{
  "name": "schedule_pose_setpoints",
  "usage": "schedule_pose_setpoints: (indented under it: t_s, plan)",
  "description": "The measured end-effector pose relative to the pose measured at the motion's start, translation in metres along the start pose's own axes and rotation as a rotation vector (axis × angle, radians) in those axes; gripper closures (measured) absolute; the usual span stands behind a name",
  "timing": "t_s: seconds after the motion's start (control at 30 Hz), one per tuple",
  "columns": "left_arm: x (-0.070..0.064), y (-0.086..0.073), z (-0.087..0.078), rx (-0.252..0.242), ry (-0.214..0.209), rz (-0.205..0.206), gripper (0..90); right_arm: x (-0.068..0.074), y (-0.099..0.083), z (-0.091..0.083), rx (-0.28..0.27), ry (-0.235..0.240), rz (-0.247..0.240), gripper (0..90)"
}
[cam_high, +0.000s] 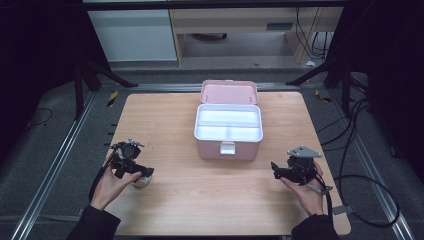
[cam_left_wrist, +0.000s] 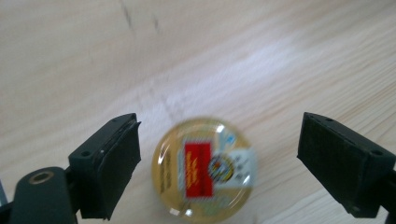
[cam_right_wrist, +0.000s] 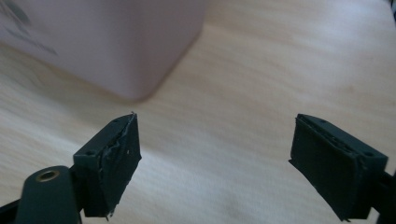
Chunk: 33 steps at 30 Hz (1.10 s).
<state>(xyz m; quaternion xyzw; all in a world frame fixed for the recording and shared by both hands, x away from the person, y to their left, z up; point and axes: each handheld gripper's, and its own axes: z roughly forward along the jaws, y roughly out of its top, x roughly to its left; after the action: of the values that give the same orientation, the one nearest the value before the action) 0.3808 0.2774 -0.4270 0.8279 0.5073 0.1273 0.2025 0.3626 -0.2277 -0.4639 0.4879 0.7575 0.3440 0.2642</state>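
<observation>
Hovering over a small jar (cam_left_wrist: 204, 169), the left gripper (cam_left_wrist: 217, 163) has its jaws wide apart. The jar sits on the table (cam_high: 170, 125) between the two black jaws, and neither jaw touches it. There is a gap on both sides, a small one on the left in the left gripper view and a bigger one on the right. The jar has a gold lid with a red patch and a white patch on it. The lid looks a bit blurry, so the words on it cannot be read.

In the high view the jar (cam_high: 141, 182) is at the near left part of the table, mostly hidden under the left gripper (cam_high: 131, 166). The left hand (cam_high: 112, 186) holds that gripper from behind.

The right gripper (cam_high: 274, 168) is at the near right part of the table, held by the right hand (cam_high: 306, 192). Its jaws are wide apart too, and nothing is between them. In the right gripper view the gripper (cam_right_wrist: 214, 158) is above bare wood, and a corner of the pink box (cam_right_wrist: 116, 42) shows further off.

The box (cam_high: 228, 132) stands in the middle of the table, well apart from the jar. Its lid (cam_high: 229, 92) is up at the back. Inside is a white tray (cam_high: 227, 117) with parts.
</observation>
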Motion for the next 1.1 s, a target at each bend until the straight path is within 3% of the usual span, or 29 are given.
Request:
schedule_pose_setpoints:
  t_s: [0.03,0.07,0.1,0.17,0.2,0.27,0.3,0.33,0.4,0.43,0.5,0.57,0.67,0.87,0.9,1.0,1.1]
  plan:
    - [-0.004,0.009,-0.006,-0.060,-0.009,0.004,15.0,0.001,0.009,-0.003,-0.039,0.021,0.002,18.7]
    - [-0.004,0.009,-0.006,-0.060,-0.009,0.004,15.1,0.001,0.009,-0.003,-0.039,0.021,0.002,18.7]
    - [-0.007,0.017,-0.010,-0.100,-0.018,0.011,15.6,0.001,0.024,-0.007,-0.085,0.037,0.009,21.5]
    - [-0.012,0.031,-0.014,-0.166,-0.047,0.016,16.1,0.001,0.029,-0.008,-0.098,0.042,0.010,22.7]
    - [-0.018,0.045,-0.016,-0.201,-0.064,0.027,17.5,0.001,0.044,-0.010,-0.135,0.056,0.024,26.3]
    - [-0.022,0.053,-0.017,-0.223,-0.066,0.036,19.0,0.001,0.052,-0.010,-0.145,0.072,0.036,27.6]
    - [-0.026,0.064,-0.018,-0.244,-0.067,0.048,20.5,0.002,0.069,-0.007,-0.165,0.100,0.045,29.9]
    - [-0.029,0.070,-0.019,-0.259,-0.071,0.056,20.5,0.002,0.069,-0.007,-0.165,0.100,0.045,29.9]
    - [-0.042,0.093,-0.019,-0.312,-0.098,0.075,24.4,0.004,0.086,0.001,-0.162,0.113,0.027,34.8]
    - [-0.042,0.093,-0.019,-0.312,-0.098,0.075,25.6,0.005,0.092,0.004,-0.163,0.111,0.019,37.2]
    - [-0.056,0.111,-0.015,-0.330,-0.142,0.094,27.6,0.009,0.101,0.012,-0.155,0.120,0.001,41.3]
    - [-0.060,0.116,-0.013,-0.324,-0.144,0.102,29.5,0.010,0.103,0.015,-0.147,0.119,-0.011,42.2]
    - [-0.070,0.132,0.003,-0.274,-0.143,0.127,33.9,0.013,0.107,0.034,-0.079,0.109,-0.042,48.4]
    - [-0.073,0.139,0.025,-0.231,-0.163,0.118,46.3,0.013,0.106,0.047,-0.031,0.112,-0.054,55.9]
    - [-0.072,0.141,0.030,-0.225,-0.188,0.112,48.1,0.014,0.108,0.049,-0.016,0.125,-0.048,58.1]
    - [-0.072,0.141,0.034,-0.224,-0.216,0.111,52.6,0.015,0.110,0.051,0.006,0.118,-0.056,58.8]
    - [-0.073,0.140,0.033,-0.218,-0.211,0.126,57.2,0.016,0.108,0.054,0.016,0.118,-0.061,59.4]
